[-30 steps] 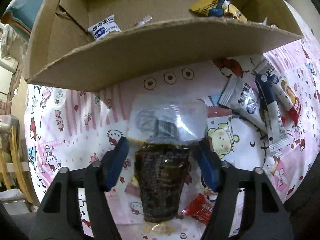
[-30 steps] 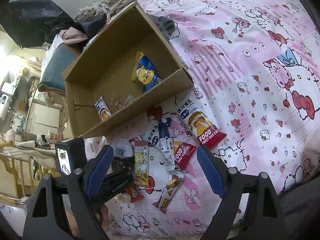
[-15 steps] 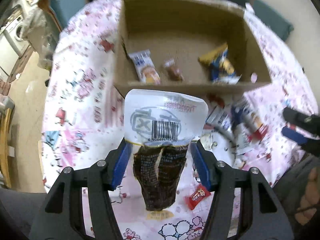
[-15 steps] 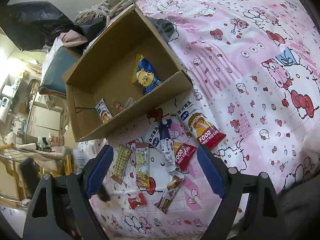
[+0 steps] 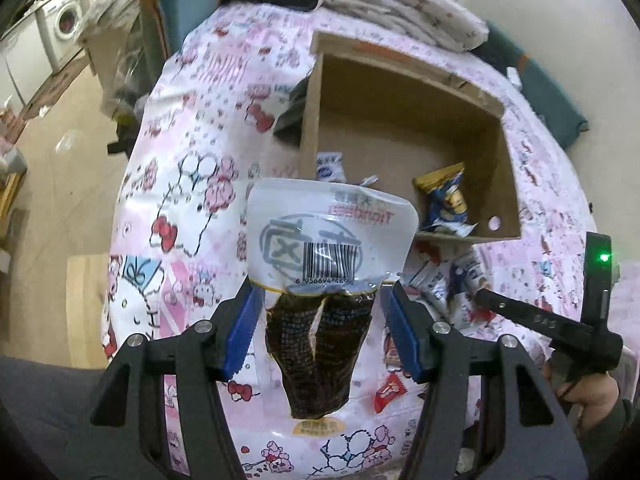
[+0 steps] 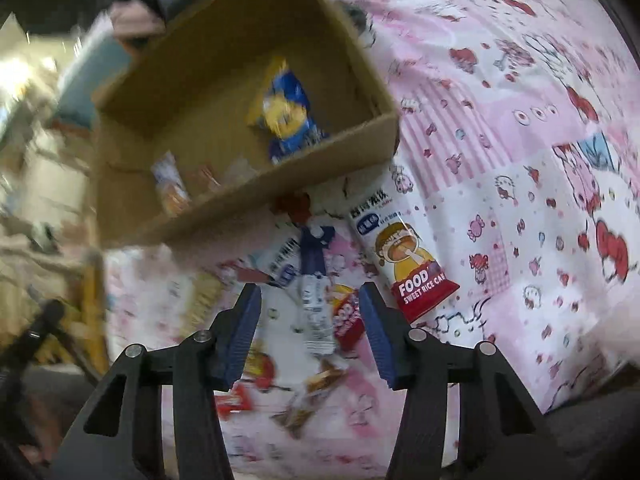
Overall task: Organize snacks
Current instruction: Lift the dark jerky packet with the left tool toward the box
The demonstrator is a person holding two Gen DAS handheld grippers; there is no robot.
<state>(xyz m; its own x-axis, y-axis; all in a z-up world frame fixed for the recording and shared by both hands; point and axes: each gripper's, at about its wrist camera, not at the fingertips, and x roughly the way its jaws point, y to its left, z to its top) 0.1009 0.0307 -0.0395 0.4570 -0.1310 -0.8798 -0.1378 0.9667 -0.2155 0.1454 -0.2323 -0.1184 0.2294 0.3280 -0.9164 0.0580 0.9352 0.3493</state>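
My left gripper (image 5: pixel 320 304) is shut on a clear and dark brown snack pouch (image 5: pixel 326 276) with a barcode, held up in the air in front of the cardboard box (image 5: pixel 508 184). The box holds a blue and yellow packet (image 5: pixel 446 196) and a small white packet (image 5: pixel 330 164). My right gripper (image 6: pixel 310 304) is open and empty, low over loose snacks on the pink sheet: a blue and white stick (image 6: pixel 314 280), a red FOOD packet (image 6: pixel 348 316) and a sweet rice cake packet (image 6: pixel 404 256). The box (image 6: pixel 280 184) lies just beyond them.
The pink cartoon bedsheet (image 5: pixel 192 184) covers the bed. Its left edge drops to the floor (image 5: pixel 52 148). Folded bedding (image 5: pixel 400 8) lies behind the box. The right gripper's body and hand (image 5: pixel 576 328) show at the right of the left wrist view.
My left gripper closed on the pouch, lifted it off the sheet and carried it up and back. My right gripper has dropped closer to the loose snacks and narrowed its opening; its view is blurred.
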